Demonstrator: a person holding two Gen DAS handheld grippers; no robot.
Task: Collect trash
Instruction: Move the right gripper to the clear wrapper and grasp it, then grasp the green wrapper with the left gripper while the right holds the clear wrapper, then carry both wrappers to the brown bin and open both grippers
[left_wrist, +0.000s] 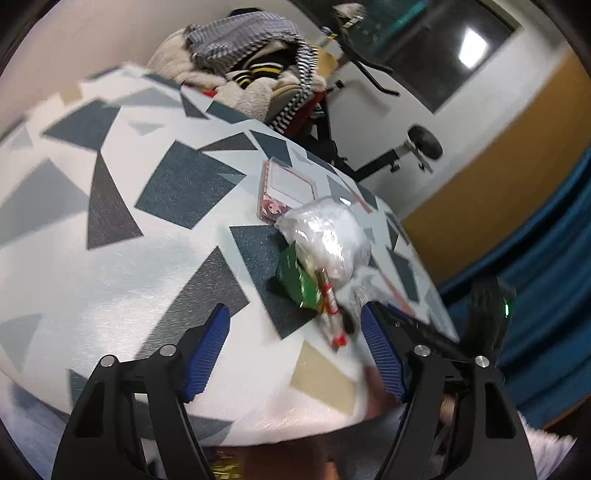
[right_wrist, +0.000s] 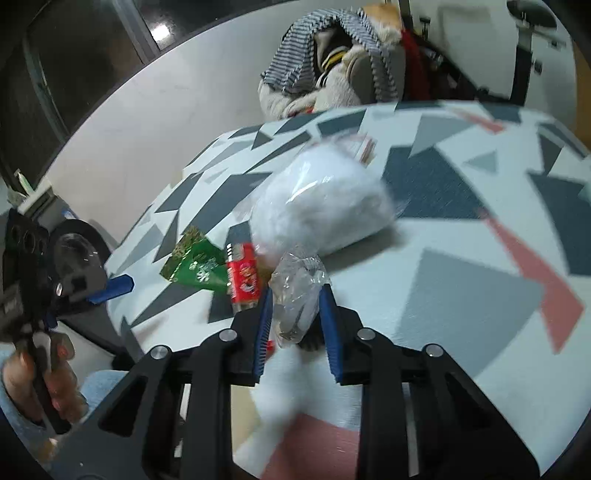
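A clear plastic bag (left_wrist: 328, 229) stuffed with white material lies on the patterned table (left_wrist: 147, 258). In the right wrist view the bag (right_wrist: 321, 203) has a twisted neck, and my right gripper (right_wrist: 295, 295) is shut on that neck, with both blue pads against the plastic. A green wrapper (right_wrist: 199, 267) and a red packet (right_wrist: 243, 277) lie just left of the neck. My left gripper (left_wrist: 295, 317) stands open over the table with nothing between its fingers. The green wrapper (left_wrist: 295, 280) and red packet (left_wrist: 328, 299) lie just ahead of its right finger.
A flat pink-edged box (left_wrist: 284, 188) lies behind the bag. A chair piled with clothes (left_wrist: 243, 55) stands past the table's far edge, next to an exercise bike (left_wrist: 369, 74). A person's hand (right_wrist: 37, 387) holds the left gripper at the table's left edge.
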